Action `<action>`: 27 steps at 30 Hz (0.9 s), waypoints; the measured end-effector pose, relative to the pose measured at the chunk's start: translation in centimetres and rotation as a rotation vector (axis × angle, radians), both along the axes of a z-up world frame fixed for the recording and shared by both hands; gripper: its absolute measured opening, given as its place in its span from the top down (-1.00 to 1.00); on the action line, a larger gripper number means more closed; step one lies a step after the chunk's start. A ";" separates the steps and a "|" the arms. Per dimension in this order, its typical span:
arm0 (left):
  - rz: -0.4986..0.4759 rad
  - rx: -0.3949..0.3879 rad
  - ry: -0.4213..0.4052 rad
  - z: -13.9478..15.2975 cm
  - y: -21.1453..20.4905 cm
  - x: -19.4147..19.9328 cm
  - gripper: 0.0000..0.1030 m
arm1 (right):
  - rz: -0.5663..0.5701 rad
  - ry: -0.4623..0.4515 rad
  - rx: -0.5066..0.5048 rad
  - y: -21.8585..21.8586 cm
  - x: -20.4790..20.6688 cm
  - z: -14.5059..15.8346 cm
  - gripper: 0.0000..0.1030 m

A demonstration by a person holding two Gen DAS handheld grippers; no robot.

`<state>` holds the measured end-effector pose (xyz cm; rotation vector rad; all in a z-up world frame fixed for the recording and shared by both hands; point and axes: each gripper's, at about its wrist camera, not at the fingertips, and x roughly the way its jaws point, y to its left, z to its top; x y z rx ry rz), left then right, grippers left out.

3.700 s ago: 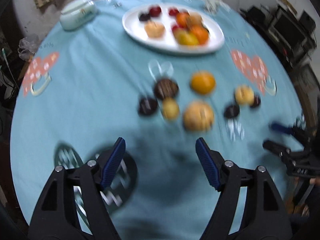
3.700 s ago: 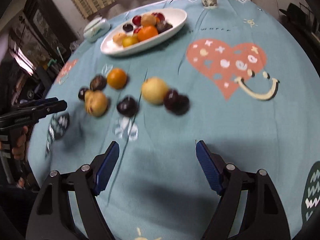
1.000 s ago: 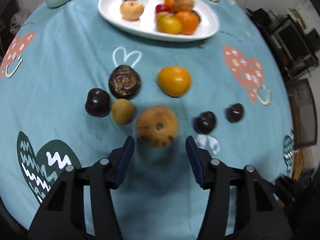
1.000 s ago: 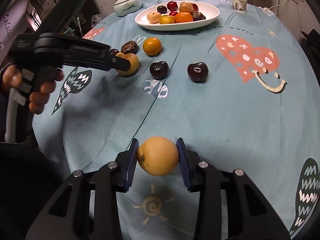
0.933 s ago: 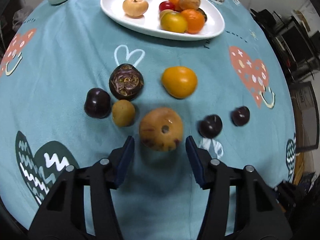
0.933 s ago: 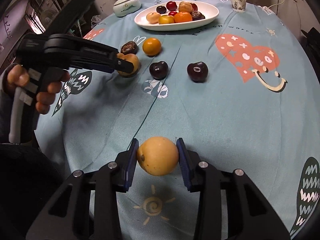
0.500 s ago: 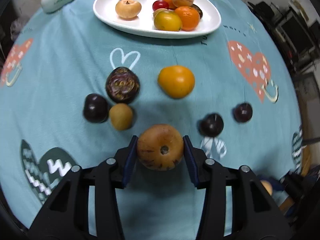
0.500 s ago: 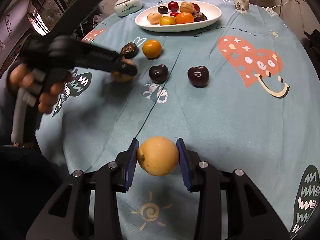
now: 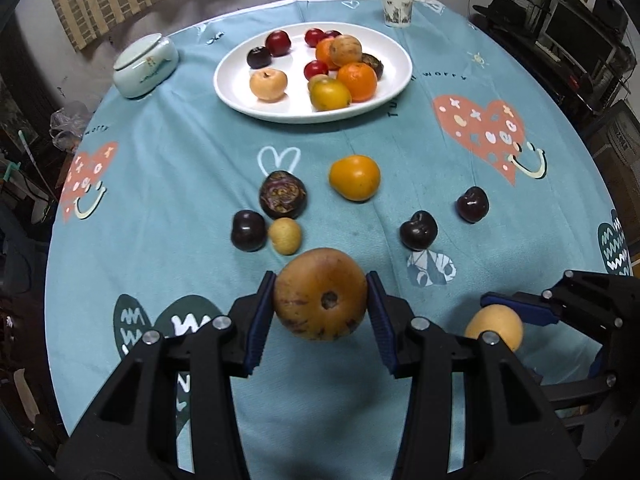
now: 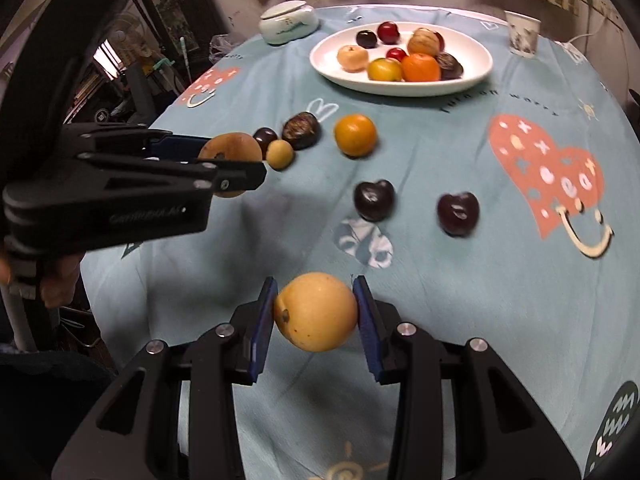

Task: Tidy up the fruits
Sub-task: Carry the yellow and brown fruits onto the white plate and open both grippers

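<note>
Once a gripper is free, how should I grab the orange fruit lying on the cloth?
Grip the orange fruit across its widest middle, coming in low from the near edge of the table. It is round and stands apart from the dark wrinkled fruit on its left, so a finger fits on each side.

Colours and patterns on the table

Teal tablecloth (image 9: 168, 168) printed with coral smiley hearts, dark green zigzag hearts; white plate (image 9: 236, 92) upper centre; brown speckled fruit (image 9: 320, 294) between blue pads (image 9: 256, 320); pale yellow fruit (image 10: 315, 312); dark purple cherries (image 9: 418, 230).
</note>
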<state>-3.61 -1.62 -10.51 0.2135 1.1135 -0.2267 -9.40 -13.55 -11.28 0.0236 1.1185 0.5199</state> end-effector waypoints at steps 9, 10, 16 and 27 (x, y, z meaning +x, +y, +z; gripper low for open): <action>0.008 -0.015 0.033 -0.4 1.9 0.0 0.11 | 0.017 0.040 0.004 1.1 0.0 -1.2 0.24; 0.014 -0.026 0.036 -0.4 2.3 0.2 0.11 | 0.019 0.042 0.002 1.2 0.0 -1.3 0.24; 0.025 -0.082 0.080 -1.2 4.8 1.5 0.11 | 0.012 0.080 -0.014 0.9 0.5 -2.3 0.24; 0.013 -0.175 -0.074 3.7 1.7 14.2 0.11 | -0.159 -0.197 0.049 -1.8 15.8 6.2 0.24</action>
